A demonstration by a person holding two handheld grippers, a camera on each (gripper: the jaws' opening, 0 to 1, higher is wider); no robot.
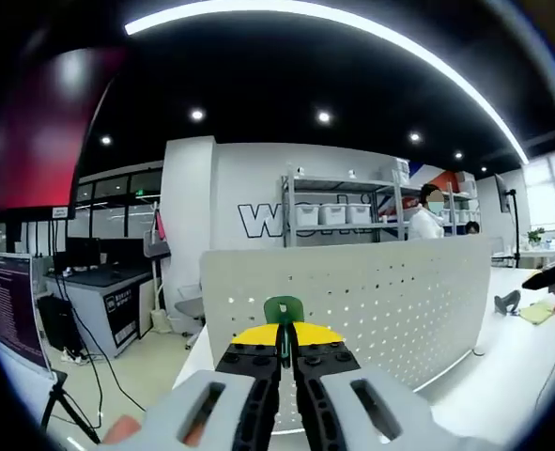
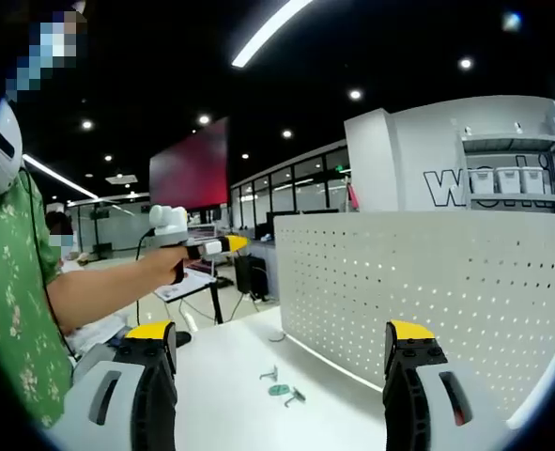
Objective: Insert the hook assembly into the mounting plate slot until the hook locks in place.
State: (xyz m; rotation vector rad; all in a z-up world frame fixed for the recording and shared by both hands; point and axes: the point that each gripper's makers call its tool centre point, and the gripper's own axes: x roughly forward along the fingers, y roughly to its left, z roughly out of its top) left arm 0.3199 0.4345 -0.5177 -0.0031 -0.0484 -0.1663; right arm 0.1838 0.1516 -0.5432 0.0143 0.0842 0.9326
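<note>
One green hook [image 1: 283,310] sat clamped in the left gripper [image 1: 285,359] just short of the pegboard [image 1: 380,291], needing square, steady insertion, while the right gripper [image 2: 279,362] gaped empty.

Open-plan office doubling as a lab/test space. Black ceiling is carrying recessed spotlights and a long curved LED strip [image 1: 352,23] across the top of the left gripper view. Metal shelving [image 1: 338,211] with white storage bins is standing centre-right against a white wall with large lettering [image 1: 258,221]. Glass-walled rooms [image 2: 286,193] are running mid-frame in the right gripper view. A monitor [image 1: 9,301] is glowing at lower left, cables trailing beside it. White perforated panel [image 2: 427,282] is rising off a white table [image 2: 230,376].
</note>
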